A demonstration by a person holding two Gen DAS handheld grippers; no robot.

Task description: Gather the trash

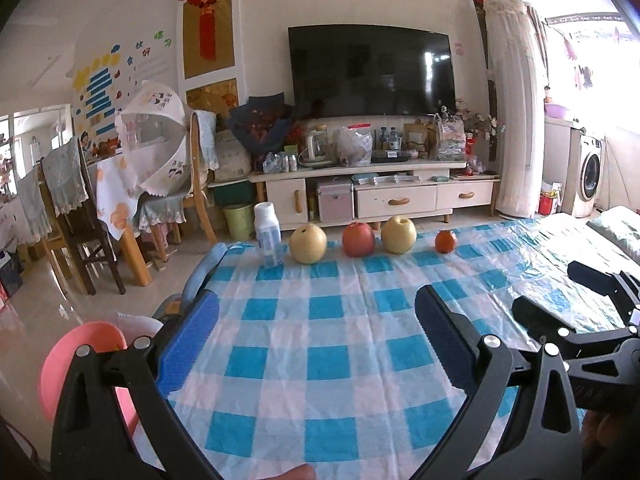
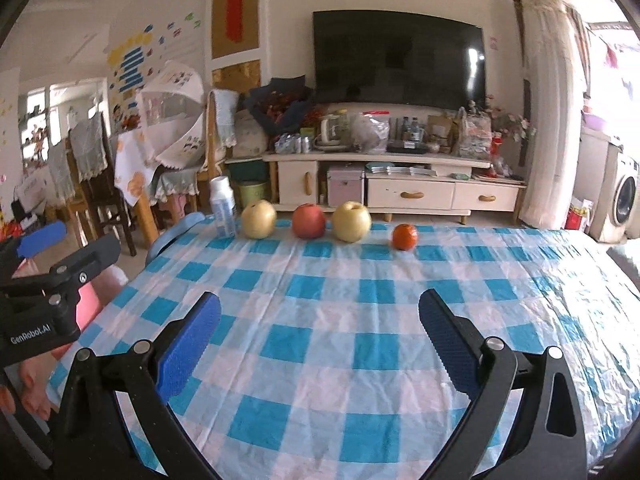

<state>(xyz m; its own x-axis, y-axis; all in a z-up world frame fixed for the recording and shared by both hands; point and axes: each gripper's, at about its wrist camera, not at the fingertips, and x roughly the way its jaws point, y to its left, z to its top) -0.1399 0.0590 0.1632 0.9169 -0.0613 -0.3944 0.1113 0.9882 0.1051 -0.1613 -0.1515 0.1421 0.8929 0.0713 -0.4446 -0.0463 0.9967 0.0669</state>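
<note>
A white plastic bottle (image 1: 269, 236) (image 2: 223, 208) stands upright at the far left edge of the checked table. To its right sit a yellow pear (image 1: 308, 244) (image 2: 259, 219), a red apple (image 1: 358, 239) (image 2: 308, 221), a second yellow pear (image 1: 398, 235) (image 2: 352, 222) and a small orange (image 1: 446, 241) (image 2: 405, 237), all in one row. My left gripper (image 1: 316, 314) is open over the near part of the cloth, nothing between its fingers. My right gripper (image 2: 320, 316) is open too, and empty. Each gripper shows at the side of the other's view.
The blue-and-white checked tablecloth (image 1: 328, 344) (image 2: 340, 320) covers the table. A pink stool (image 1: 80, 360) stands low at the left. A green bin (image 1: 239, 221) sits on the floor by the TV cabinet (image 1: 400, 196). Wooden chairs (image 1: 76, 216) stand at the left.
</note>
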